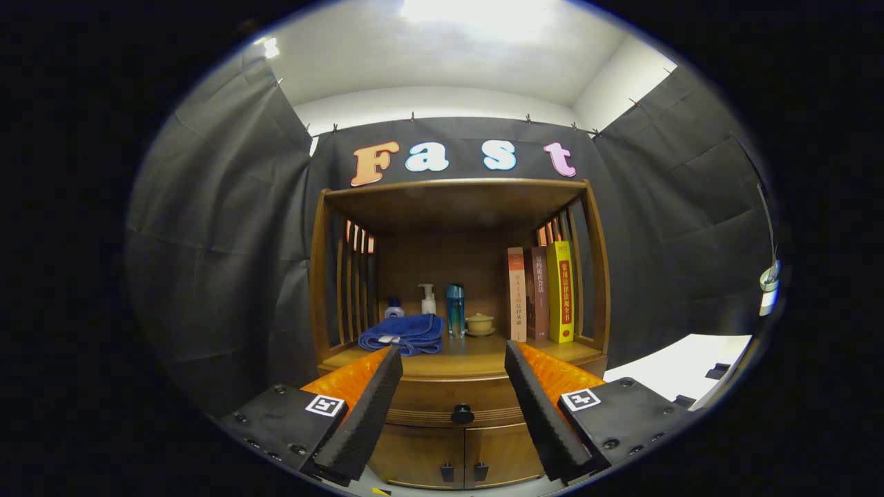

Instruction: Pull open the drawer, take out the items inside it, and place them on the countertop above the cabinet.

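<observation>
The gripper (452, 352) has its fingers spread wide, holding nothing. Just beyond them sits the shut drawer (461, 399) with its round knob (462, 414). Opening it comes first, so the fingers likely need to close on that knob. The counter (476, 348) above holds a blue towel (404, 334).

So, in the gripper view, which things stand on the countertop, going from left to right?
Small bottle → blue towel → pump bottle → blue bottle → lidded cup → books. The gripper is open, with the closed drawer's knob between its fingers.
</observation>
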